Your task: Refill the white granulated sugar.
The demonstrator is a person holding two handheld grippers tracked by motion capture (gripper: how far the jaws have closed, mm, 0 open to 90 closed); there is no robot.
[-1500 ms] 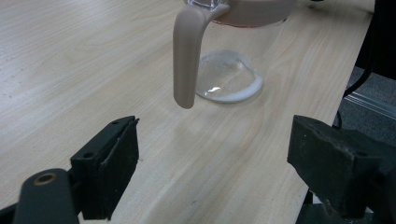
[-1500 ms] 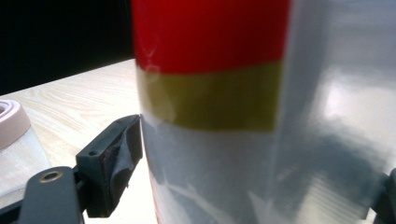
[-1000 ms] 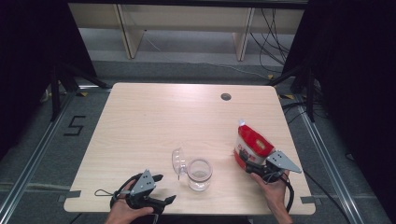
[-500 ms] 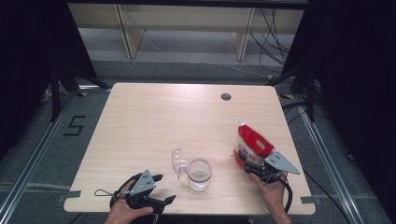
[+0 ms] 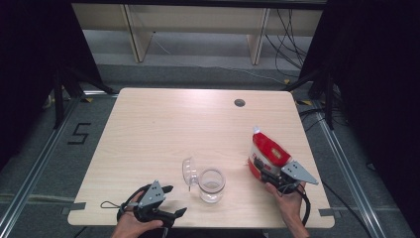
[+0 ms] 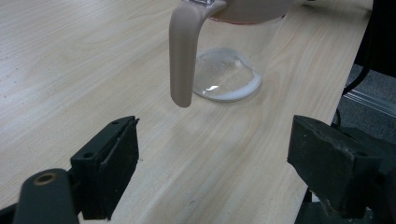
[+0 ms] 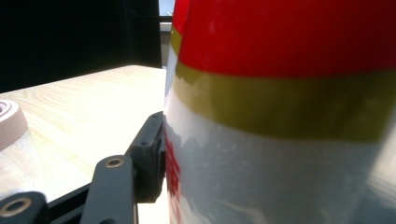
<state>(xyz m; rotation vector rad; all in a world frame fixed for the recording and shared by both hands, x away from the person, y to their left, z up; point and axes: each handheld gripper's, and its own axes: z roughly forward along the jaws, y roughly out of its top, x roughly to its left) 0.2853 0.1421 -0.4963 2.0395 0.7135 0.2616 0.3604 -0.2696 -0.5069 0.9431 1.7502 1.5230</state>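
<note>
A clear glass jar [image 5: 212, 185] stands near the table's front edge, its hinged lid [image 5: 188, 171] swung open to its left. My left gripper [image 5: 168, 201] rests open at the front left, short of the jar. In the left gripper view its jaws stand wide apart, with the jar's beige handle [image 6: 182, 51] and clear lid [image 6: 227, 76] ahead. My right gripper [image 5: 269, 173] is shut on a red, yellow and white bag [image 5: 265, 154], held upright to the right of the jar. In the right gripper view one finger [image 7: 149, 156] presses the bag [image 7: 280, 116]; the other is hidden behind it.
The wooden table [image 5: 163, 129] has a dark cable hole [image 5: 239, 102] at the back right. A pale shelf unit [image 5: 198, 29] stands behind it on the floor. Black stands flank the table. The jar's beige rim [image 7: 9, 122] shows left of the bag.
</note>
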